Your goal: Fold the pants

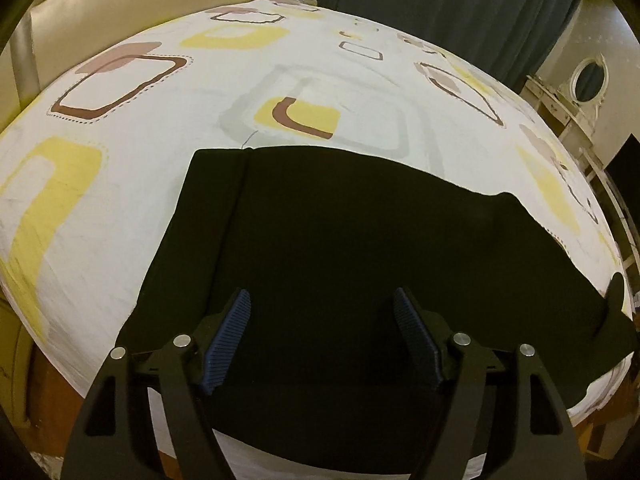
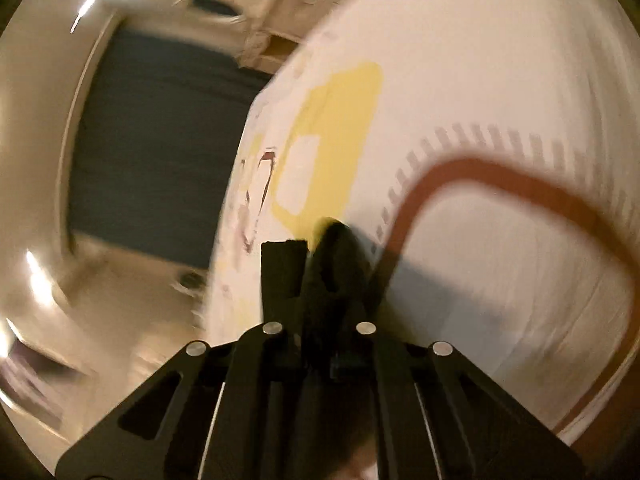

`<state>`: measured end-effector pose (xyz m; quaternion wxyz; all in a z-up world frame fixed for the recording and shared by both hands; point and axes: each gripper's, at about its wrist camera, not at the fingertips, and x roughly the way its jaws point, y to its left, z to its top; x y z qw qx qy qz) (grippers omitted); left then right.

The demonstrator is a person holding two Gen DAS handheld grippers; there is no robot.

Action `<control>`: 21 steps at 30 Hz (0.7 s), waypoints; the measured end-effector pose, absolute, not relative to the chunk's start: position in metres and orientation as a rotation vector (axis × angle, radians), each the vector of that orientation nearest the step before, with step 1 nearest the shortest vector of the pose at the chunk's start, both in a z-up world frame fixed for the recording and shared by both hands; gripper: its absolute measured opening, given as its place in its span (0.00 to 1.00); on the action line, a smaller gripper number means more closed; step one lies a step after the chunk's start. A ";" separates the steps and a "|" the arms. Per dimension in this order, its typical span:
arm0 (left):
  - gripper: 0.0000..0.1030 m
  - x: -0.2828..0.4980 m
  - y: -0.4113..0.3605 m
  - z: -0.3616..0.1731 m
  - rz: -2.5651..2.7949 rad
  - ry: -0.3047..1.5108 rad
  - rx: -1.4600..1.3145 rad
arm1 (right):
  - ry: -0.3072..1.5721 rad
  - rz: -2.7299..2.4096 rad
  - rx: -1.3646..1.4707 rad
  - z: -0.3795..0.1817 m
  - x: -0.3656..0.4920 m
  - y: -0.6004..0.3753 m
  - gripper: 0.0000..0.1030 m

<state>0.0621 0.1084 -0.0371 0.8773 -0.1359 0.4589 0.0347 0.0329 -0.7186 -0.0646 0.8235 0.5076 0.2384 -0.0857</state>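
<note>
The left gripper (image 1: 322, 336) points steeply downward, its blue-padded fingers (image 1: 228, 336) spread wide apart; the right gripper (image 2: 316, 256) has its fingers pressed together.

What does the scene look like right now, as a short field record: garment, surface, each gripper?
garment: black fabric pants, lying flat, partly folded
surface: white bedsheet with yellow and brown squares
left gripper: open, above the pants, nothing between its blue ribbed pads
right gripper: shut, dark fabric bunched at its tips; the view is blurred
</note>
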 end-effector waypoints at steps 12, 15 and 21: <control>0.75 0.062 0.102 -0.041 0.067 0.958 -0.237 | 0.449 -0.507 1.167 -0.092 -0.021 -0.771 0.21; 0.76 0.063 0.102 -0.041 0.066 0.959 -0.238 | 0.437 -0.491 1.062 -0.055 -0.013 -0.765 0.26; 0.78 0.064 0.101 -0.042 0.068 0.955 -0.245 | 0.628 -0.150 0.940 -0.033 0.095 -0.703 0.54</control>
